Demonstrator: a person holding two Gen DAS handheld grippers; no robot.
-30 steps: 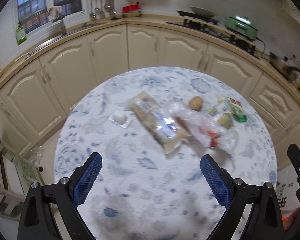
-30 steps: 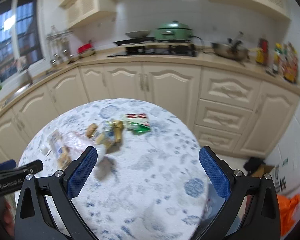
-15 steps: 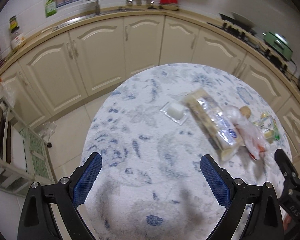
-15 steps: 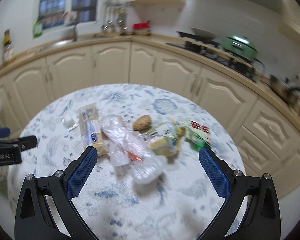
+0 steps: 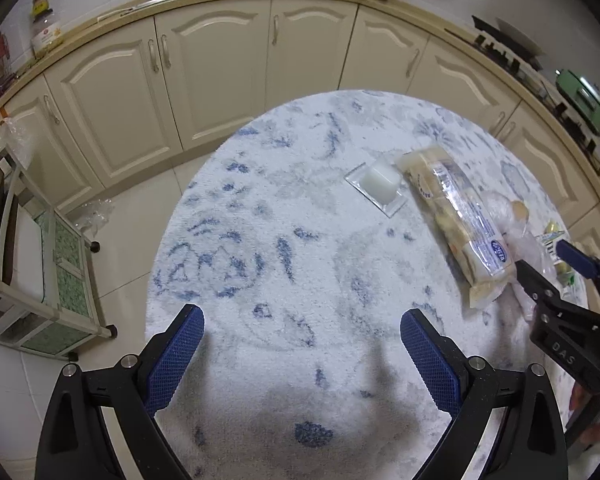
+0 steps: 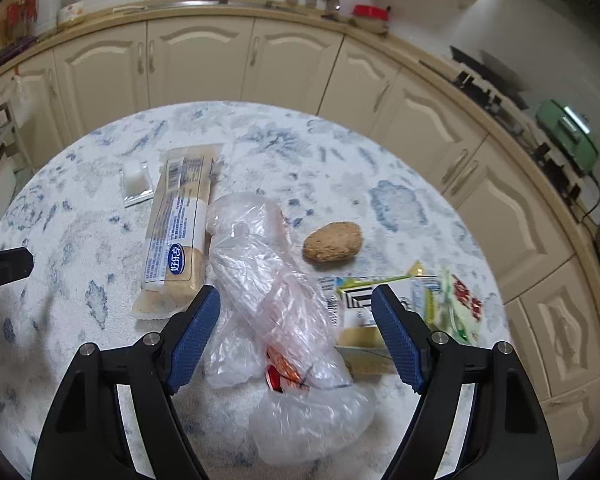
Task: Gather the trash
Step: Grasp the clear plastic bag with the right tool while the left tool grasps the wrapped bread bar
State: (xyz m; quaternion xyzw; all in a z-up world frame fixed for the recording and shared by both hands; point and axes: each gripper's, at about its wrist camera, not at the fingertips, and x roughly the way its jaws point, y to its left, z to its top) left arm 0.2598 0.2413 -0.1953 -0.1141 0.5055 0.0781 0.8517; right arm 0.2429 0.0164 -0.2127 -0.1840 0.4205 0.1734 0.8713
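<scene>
My right gripper [image 6: 296, 336] is closing around the clear plastic bag [image 6: 276, 304], which sits between the pads; they are not pressing it yet. My left gripper [image 5: 300, 356] hangs wide open over bare tablecloth [image 5: 284, 264], nothing in it. Relative to the bag: cracker pack [image 6: 180, 236] touching its left side, brown lump [image 6: 332, 241] (maybe a potato) just behind-right, cartons [image 6: 396, 300] beside it on the right.
</scene>
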